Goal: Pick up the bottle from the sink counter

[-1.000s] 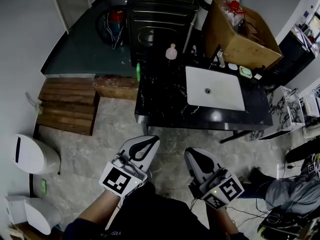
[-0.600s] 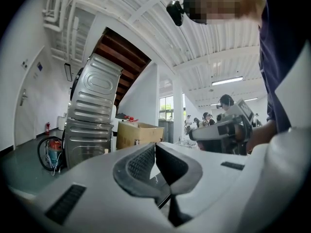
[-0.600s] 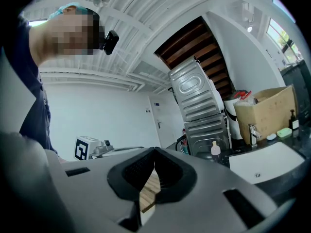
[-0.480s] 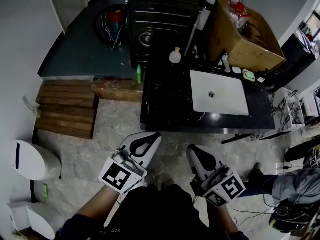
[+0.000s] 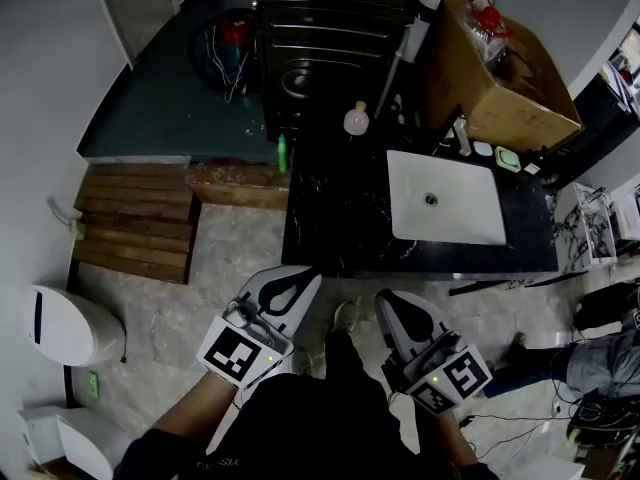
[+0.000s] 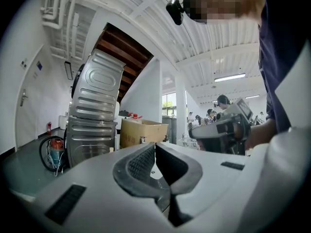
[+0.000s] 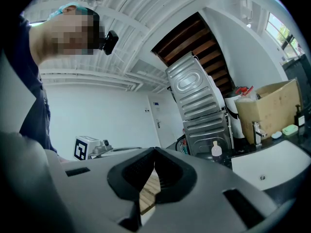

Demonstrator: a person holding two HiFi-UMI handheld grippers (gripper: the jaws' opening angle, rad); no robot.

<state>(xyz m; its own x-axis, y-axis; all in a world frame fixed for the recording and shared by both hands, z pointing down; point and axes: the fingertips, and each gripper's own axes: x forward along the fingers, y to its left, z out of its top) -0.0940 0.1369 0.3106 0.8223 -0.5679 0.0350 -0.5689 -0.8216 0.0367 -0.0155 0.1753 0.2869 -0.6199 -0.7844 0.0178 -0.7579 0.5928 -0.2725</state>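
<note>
Standing upright at far edge of tabletop (image 5: pixel 330 208), twelve o'clock: bottle (image 5: pixel 356 120), untouched. Left hand-held gripper (image 5: pixel 304 277), right hand-held gripper (image 5: pixel 386 304): jaws together, empty, at six o'clock, presumably because the reach is not yet begun.

Counter (image 5: pixel 330 218), left half: bare dark top from front edge to back, an open lane. Bottle (image 5: pixel 356 120) at the back edge; metal appliance (image 5: pixel 330 38) close behind it, slanted pole (image 5: pixel 392 73) just beside. Small green bottle (image 5: pixel 282 153) at the counter's left edge. Right half: sink (image 5: pixel 445 198), tap (image 5: pixel 462 133), cardboard box (image 5: pixel 500 68) crowding the back corner. Left gripper (image 5: pixel 308 278) and right gripper (image 5: pixel 388 306) sit short of the front edge, over floor (image 5: pixel 240 258).
</note>
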